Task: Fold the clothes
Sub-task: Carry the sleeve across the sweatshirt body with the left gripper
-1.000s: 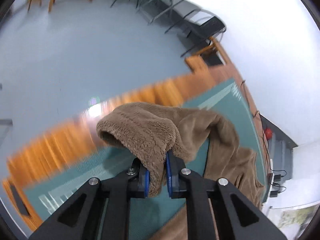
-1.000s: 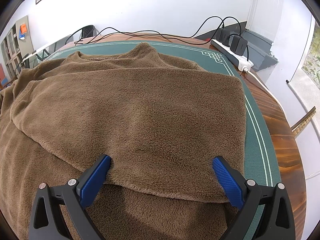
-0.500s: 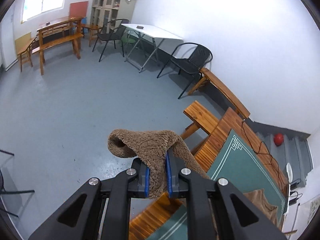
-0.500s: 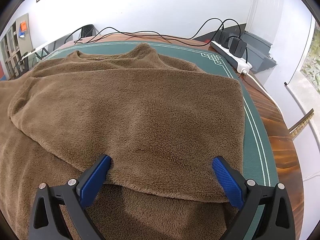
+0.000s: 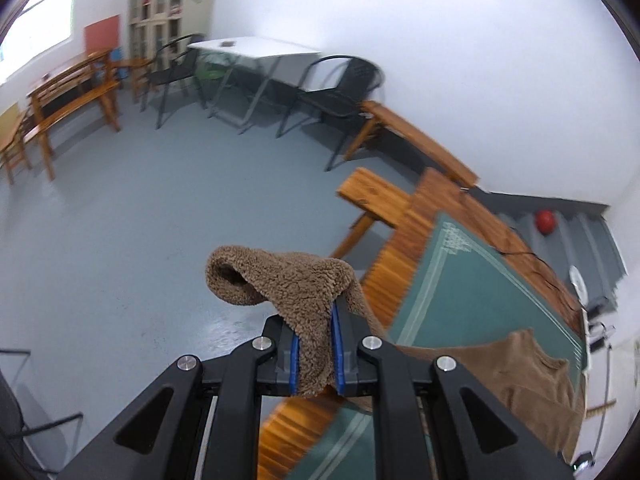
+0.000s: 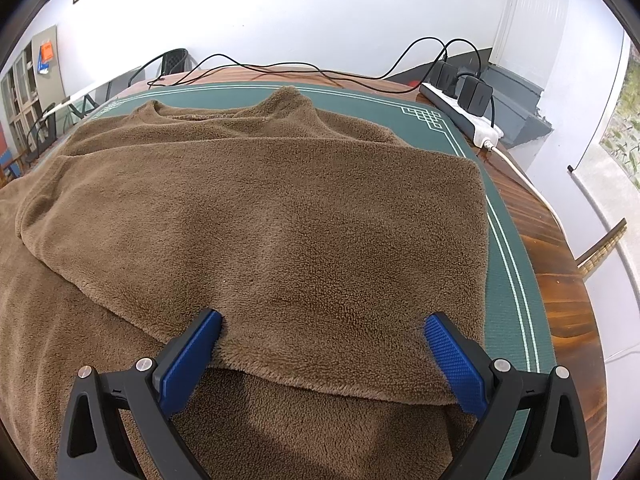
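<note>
A brown fleece sweater [image 6: 256, 216] lies on the green mat [image 6: 508, 264], collar at the far side, with one part folded over the body. My right gripper [image 6: 320, 340] is open, its blue pads [image 6: 192, 356] resting on the folded layer near its front edge. My left gripper [image 5: 315, 344] is shut on a sleeve cuff of the sweater [image 5: 280, 280], held up beyond the table's left end. The rest of the sweater [image 5: 532, 384] trails down to the mat in the left wrist view.
A white power strip [image 6: 464, 120] with black plugs and cables sits at the table's far right. The wooden table edge [image 6: 568, 300] runs along the right. Chairs, benches and a white table [image 5: 256, 48] stand on the grey floor to the left.
My left gripper has lifted the cuff up and outward off the table, the view swinging from the mat to the room. My right gripper stays in place, open on the sweater.
</note>
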